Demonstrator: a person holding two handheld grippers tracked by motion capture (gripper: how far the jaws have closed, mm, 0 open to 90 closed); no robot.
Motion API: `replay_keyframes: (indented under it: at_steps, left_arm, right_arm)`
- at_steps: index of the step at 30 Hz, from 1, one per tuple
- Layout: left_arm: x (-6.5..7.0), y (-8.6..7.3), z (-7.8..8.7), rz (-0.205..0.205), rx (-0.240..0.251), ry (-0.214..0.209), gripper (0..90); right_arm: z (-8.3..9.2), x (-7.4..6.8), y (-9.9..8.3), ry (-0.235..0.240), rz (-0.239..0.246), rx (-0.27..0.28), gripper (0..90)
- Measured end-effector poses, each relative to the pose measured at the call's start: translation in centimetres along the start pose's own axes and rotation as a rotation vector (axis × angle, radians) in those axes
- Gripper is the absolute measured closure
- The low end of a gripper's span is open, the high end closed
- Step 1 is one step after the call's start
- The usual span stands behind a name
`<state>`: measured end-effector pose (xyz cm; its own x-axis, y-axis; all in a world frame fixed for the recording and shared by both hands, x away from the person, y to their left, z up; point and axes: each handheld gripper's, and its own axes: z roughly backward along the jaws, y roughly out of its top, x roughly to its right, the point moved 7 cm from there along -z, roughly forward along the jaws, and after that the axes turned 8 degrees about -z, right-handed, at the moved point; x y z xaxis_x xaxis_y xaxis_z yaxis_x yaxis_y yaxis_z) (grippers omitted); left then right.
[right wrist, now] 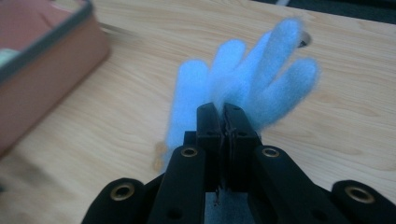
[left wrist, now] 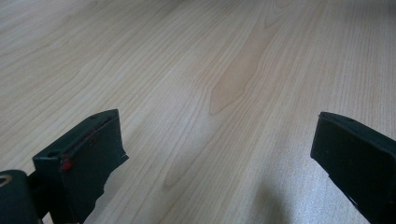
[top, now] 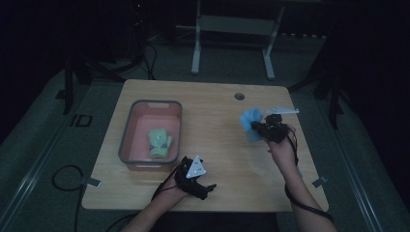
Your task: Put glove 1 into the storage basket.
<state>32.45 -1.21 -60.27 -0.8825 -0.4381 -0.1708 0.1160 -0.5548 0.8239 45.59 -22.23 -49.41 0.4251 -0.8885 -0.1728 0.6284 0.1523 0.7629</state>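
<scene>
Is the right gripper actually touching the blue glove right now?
Touching. In the right gripper view the right gripper has its jaws closed together on the blue glove, whose fabric is pinched between them. The high view shows the glove at its tip too.

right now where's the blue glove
In the high view the blue glove is on the table's right side, pinched in the shut right gripper, well apart from the pink bin.
</scene>
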Motion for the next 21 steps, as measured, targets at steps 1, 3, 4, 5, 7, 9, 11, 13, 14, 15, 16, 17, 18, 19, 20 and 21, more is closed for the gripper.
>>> replay_keyframes:
  at_steps: [1,3,4,5,7,9,11,13,14,15,16,17,18,19,20,21]
  left_arm:
    - [-0.1,0.0,0.0,0.000,0.001,0.003,2.6]
    - [-0.2,-0.1,0.1,0.005,0.001,0.006,2.6]
    - [-0.2,-0.1,0.1,0.004,0.002,0.008,2.6]
    - [-0.2,-0.1,0.1,0.001,0.002,0.010,2.6]
    - [-0.2,0.0,0.2,-0.006,0.003,0.017,2.6]
    - [-0.2,0.0,0.1,-0.008,0.002,0.018,2.6]
    - [-0.1,0.0,0.1,-0.020,-0.004,0.017,2.6]
    - [-0.1,-0.1,0.1,-0.026,-0.006,0.022,2.6]
    - [-0.2,-0.1,0.1,-0.025,-0.004,0.023,2.6]
    - [-0.2,0.0,0.2,-0.023,0.000,0.024,2.6]
    - [-0.2,0.0,0.2,-0.019,0.005,0.027,2.6]
    - [-0.3,0.0,0.2,-0.020,0.006,0.033,2.6]
    - [-0.3,0.0,0.3,-0.020,0.008,0.037,2.6]
    - [-0.4,0.0,0.3,-0.019,0.007,0.039,2.6]
    - [-0.4,0.0,0.3,-0.017,0.009,0.042,2.6]
    - [-0.4,0.0,0.3,-0.016,0.010,0.041,2.6]
  right_arm:
    - [0.2,-0.5,-0.1,0.006,-0.003,0.005,86.7]
    - [0.4,-1.3,-0.2,0.012,-0.019,0.021,86.6]
    - [0.5,-2.0,-0.4,0.018,-0.026,0.021,86.6]
    - [0.6,-2.3,-0.5,0.022,-0.031,0.023,86.6]
    - [0.6,-3.1,-0.9,0.030,-0.045,0.027,86.7]
    - [0.6,-3.5,-1.0,0.036,-0.054,0.033,86.7]
    - [0.7,-4.5,-1.6,0.052,-0.092,0.042,86.7]
    - [0.7,-5.0,-2.1,0.058,-0.105,0.049,86.7]
    - [0.6,-5.2,-2.5,0.055,-0.103,0.045,86.7]
    - [0.4,-5.3,-2.8,0.049,-0.107,0.045,86.6]
    - [0.3,-5.4,-3.1,0.050,-0.114,0.043,86.7]
    - [0.1,-5.4,-3.4,0.050,-0.125,0.040,86.7]
    - [-0.1,-5.3,-3.7,0.045,-0.139,0.038,86.7]
    - [-0.3,-5.3,-4.1,0.043,-0.150,0.036,86.6]
    - [-0.6,-5.3,-4.4,0.042,-0.160,0.032,86.7]
    - [-0.8,-5.3,-4.8,0.038,-0.167,0.026,86.6]
